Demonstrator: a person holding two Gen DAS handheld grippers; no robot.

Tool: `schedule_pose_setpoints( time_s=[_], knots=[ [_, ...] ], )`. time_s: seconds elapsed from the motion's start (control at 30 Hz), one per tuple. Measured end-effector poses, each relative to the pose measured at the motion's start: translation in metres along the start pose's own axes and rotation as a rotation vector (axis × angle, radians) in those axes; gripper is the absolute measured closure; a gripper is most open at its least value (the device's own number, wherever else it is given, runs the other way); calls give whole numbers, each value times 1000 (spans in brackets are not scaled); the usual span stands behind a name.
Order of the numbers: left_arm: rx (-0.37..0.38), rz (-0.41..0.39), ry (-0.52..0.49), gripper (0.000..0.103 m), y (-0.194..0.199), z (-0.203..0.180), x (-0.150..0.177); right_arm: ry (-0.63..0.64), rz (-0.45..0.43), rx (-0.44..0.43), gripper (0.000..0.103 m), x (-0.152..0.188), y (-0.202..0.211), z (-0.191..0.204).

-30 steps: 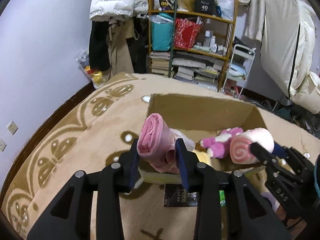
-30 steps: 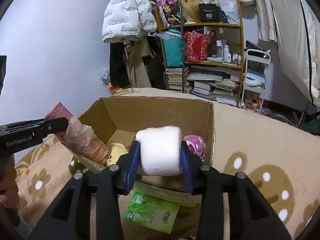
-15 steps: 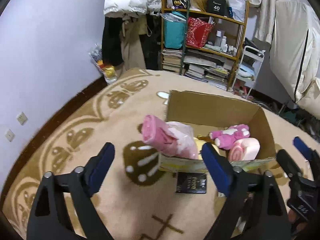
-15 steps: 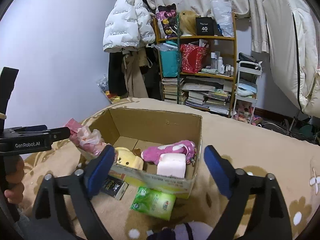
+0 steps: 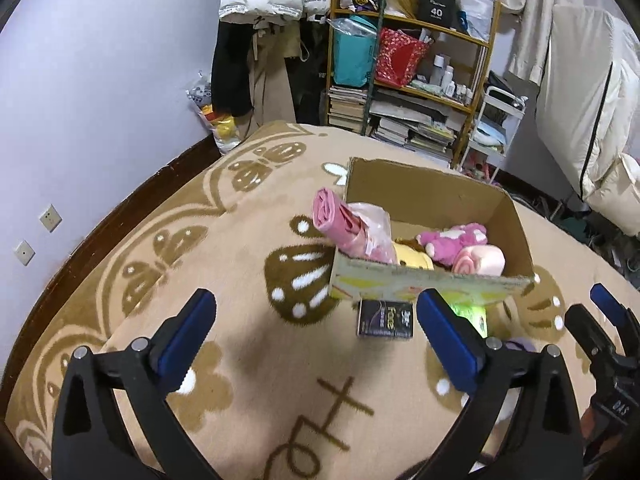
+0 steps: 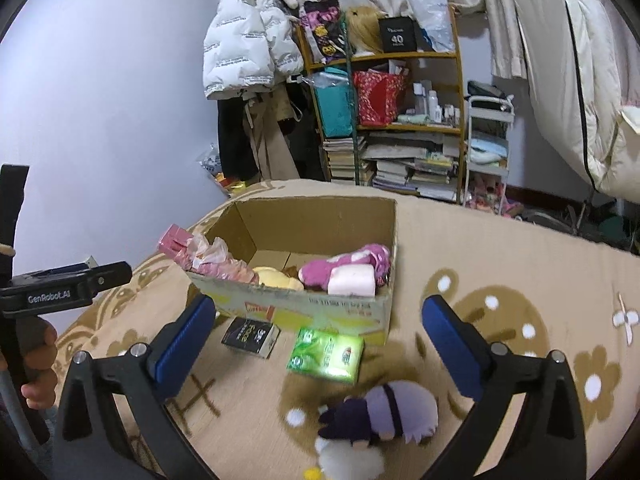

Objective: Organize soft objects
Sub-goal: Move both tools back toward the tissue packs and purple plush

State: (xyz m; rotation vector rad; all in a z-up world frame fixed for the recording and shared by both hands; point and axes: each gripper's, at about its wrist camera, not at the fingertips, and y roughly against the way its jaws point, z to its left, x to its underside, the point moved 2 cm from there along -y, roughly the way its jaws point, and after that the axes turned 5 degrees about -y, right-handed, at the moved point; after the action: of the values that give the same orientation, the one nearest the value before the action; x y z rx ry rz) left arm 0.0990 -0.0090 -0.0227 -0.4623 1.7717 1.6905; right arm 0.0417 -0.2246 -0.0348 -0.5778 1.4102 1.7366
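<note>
A: Box first. Where is it?

B: Cardboard box (image 6: pixel 320 312) sits on the tan patterned blanket (image 6: pixel 500 272), top open. Inside, along the near wall: pink-and-white swirl roll (image 6: pixel 352 285) at the right end, pink plush (image 6: pixel 344 266) touching it behind, yellow plush (image 6: pixel 276 278) beside that toward the left.

A: The pink bundle?

B: Pink rolled bundle in crinkly plastic (image 5: pixel 352 228) lies tilted at the box's left corner, its rolled end sticking out over the rim.

A: Outside the box?

B: Just in front of the near wall: black packet (image 6: pixel 251 336) and green tissue pack (image 6: pixel 326 354), side by side, both flat on the blanket. Nearer the right camera, a purple-and-white plush (image 6: pixel 384 412) lies on the blanket, apart from the box.

A: Grippers?

B: Left gripper (image 5: pixel 316 332) spread wide, nothing between the blue pads; its jaws have just been opening. It hangs over the blanket short of the box. Right gripper (image 6: pixel 318 344) also spread wide and empty, jaws just been opening too, over the packets. The right one shows at the right edge of the left view.

A: Person?

B: A hand (image 6: pixel 38 364) wrapped around the left gripper's handle, left edge of the right view.

A: Background?

B: Wooden shelf (image 5: pixel 408 80) with books and bags, white puffer jacket (image 6: pixel 244 44) hanging by it.
</note>
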Motion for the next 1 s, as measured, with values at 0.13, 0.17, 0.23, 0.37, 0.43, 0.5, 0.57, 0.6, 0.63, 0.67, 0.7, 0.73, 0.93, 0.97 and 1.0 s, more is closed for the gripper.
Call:
schedule_pose_setpoints(
  time_s=[0.13,0.17,0.23,0.37,0.43,0.5,0.57,0.6,0.63,0.67,0.7,0.73,0.93,0.97,1.0],
  knots=[
    [4,21,-2,3,6,1,6,-39,21,0,0,3,7,-5],
    [5,26,-3,3,7,1,7,-42,25,0,0,4,8,-6],
    [6,40,-11,3,7,0,12,-48,34,11,0,7,10,-6],
    [12,63,-32,3,5,-4,18,-70,56,31,0,12,9,-8],
    [15,74,-38,3,2,-6,19,-78,70,46,0,14,6,-11],
    [13,90,-48,3,-4,-8,22,-89,86,53,0,17,3,-15],
    [14,105,-52,3,-9,-8,24,-104,98,57,0,20,-1,-18],
    [15,111,-54,3,-11,-9,25,-109,104,61,0,21,-3,-20],
    [15,115,-53,3,-12,-10,26,-114,109,64,0,22,-5,-22],
    [16,121,-54,3,-15,-10,26,-119,113,66,0,22,-7,-23],
    [17,126,-54,3,-17,-11,27,-127,121,70,0,23,-9,-24],
    [19,131,-53,3,-19,-11,27,-134,129,73,0,25,-12,-26],
    [20,155,-64,3,-34,-17,29,-185,183,97,0,32,-30,-37],
    [23,158,-67,3,-36,-18,29,-191,193,102,0,33,-33,-39],
    [26,161,-71,3,-39,-19,29,-199,203,109,0,35,-36,-41]
  ],
)
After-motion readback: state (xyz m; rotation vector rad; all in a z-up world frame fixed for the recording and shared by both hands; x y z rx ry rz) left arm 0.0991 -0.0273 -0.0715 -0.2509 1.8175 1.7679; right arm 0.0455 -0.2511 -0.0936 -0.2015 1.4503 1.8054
